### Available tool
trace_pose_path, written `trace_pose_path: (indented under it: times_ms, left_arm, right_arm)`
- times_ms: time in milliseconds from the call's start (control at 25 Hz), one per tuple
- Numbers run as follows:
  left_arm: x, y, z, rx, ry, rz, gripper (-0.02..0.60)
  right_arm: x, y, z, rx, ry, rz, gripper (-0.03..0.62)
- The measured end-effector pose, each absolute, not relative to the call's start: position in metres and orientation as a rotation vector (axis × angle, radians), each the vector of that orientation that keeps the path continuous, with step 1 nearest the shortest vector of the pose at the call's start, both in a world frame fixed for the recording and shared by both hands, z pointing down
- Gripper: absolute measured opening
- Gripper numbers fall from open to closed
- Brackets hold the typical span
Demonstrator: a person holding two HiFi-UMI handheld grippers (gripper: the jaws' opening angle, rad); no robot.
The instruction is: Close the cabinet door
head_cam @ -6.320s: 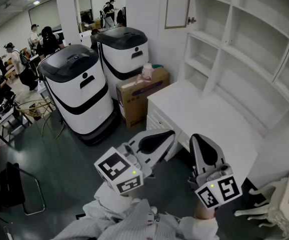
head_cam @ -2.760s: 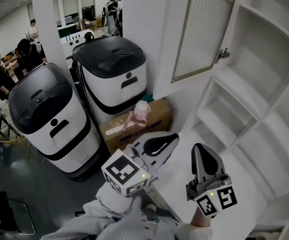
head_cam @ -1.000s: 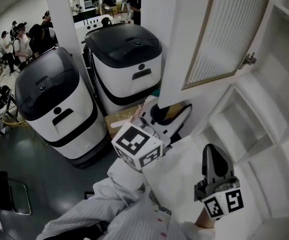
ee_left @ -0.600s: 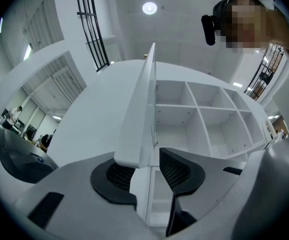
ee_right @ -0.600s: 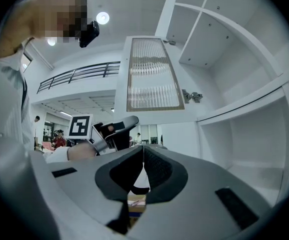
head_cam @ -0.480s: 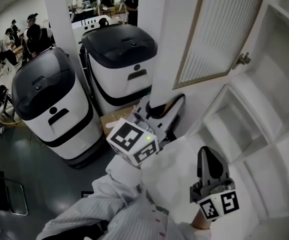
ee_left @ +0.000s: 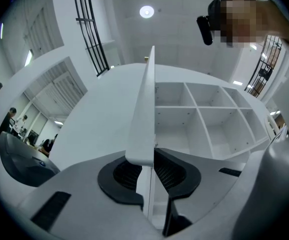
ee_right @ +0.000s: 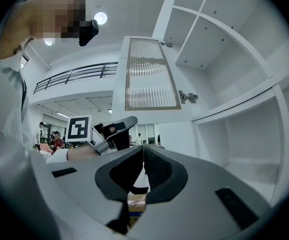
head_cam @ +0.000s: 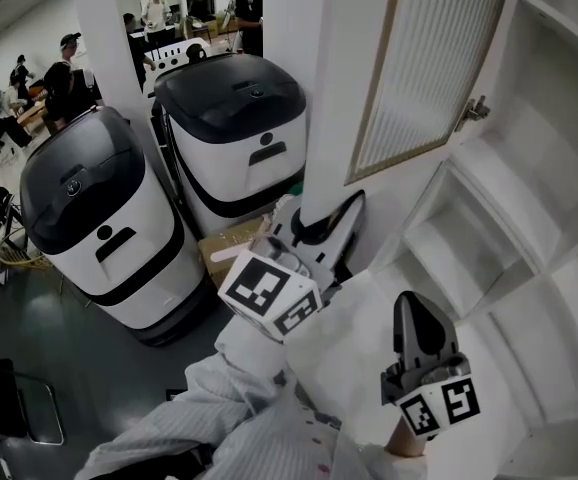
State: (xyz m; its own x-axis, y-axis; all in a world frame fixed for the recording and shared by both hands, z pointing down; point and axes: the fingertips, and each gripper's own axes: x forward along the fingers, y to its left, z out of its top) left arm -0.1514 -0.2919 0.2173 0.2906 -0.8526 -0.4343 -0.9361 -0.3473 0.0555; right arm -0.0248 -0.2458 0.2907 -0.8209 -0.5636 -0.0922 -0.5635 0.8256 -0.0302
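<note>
The white cabinet door [head_cam: 419, 78] with a ribbed glass panel stands swung out from the shelf unit [head_cam: 529, 168]. My left gripper [head_cam: 327, 223] reaches up to its lower outer corner. In the left gripper view the door's thin edge [ee_left: 147, 109] runs down between the jaws of the left gripper [ee_left: 143, 166], which are closing, and the pads lie against both faces. My right gripper [head_cam: 421, 313] hangs low over the white desk top [head_cam: 349, 338], jaws together and nothing in them. The right gripper view shows the right gripper [ee_right: 143, 151] pointing towards the door [ee_right: 152, 74].
Two white and black machines [head_cam: 89, 218] [head_cam: 234, 118] stand left of the door, with a cardboard box [head_cam: 231, 248] at their foot. A metal catch [head_cam: 472, 110] sticks out at the door's inner edge. People [head_cam: 59, 68] stand far back left.
My left gripper rose from above the desk to the door's lower corner, and its jaws have narrowed around the door's edge. The right gripper stayed low over the desk.
</note>
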Motion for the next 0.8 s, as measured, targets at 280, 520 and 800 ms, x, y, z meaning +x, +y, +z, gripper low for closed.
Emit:
trace_pose_path:
  times_ms: [280,520,800]
  left_arm:
    - [-0.121,-0.279,0.217,-2.340,1.584,0.516,0.077]
    - [-0.104,-0.274,0.217,-2.381,1.526,0.482,0.077]
    - [-0.096,-0.269,0.218,-2.374,1.549,0.491,0.084]
  right_arm:
    - [-0.024,-0.243,0.294,-0.933,2.906,-0.017,0.014]
    - [-0.010,-0.245,0.295,-1.012,2.880,-0.028,0.014]
    - [0.013,-0.241,0.301,-1.145,2.836,-0.053,0.014]
